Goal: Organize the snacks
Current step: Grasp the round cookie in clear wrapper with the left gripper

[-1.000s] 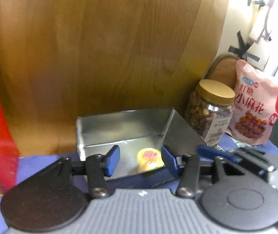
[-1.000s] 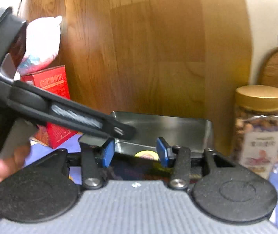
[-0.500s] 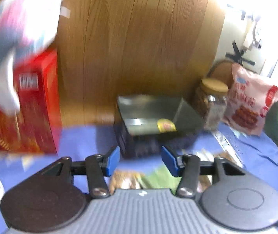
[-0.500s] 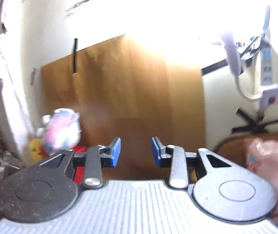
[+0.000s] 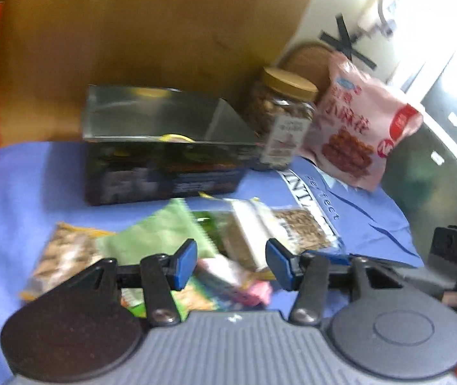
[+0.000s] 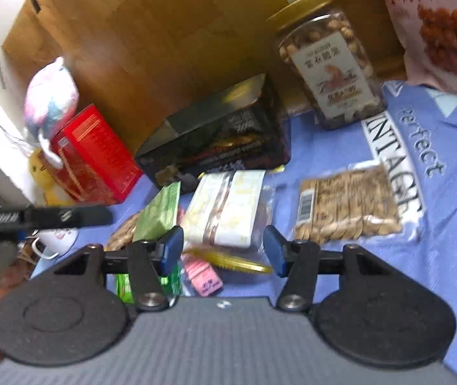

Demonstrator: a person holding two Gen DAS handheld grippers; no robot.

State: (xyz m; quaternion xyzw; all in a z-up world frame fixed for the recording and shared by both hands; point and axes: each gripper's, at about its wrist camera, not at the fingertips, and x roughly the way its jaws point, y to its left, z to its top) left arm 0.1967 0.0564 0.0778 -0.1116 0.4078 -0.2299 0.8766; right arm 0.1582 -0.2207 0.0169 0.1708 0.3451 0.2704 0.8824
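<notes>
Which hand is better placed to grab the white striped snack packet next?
Probably the right: its claw is opening, empty, just short of the white striped snack packet. The left claw hangs over the pile's edge.

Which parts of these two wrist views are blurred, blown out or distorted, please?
Left wrist view: motion-smeared overall, worst on the loose snack packets; window glare whitens the top right; fisheye bends the edges. Right wrist view: sharper, the nut jar label readable, though the plush toy is smeared and the frame sits tilted.
</notes>
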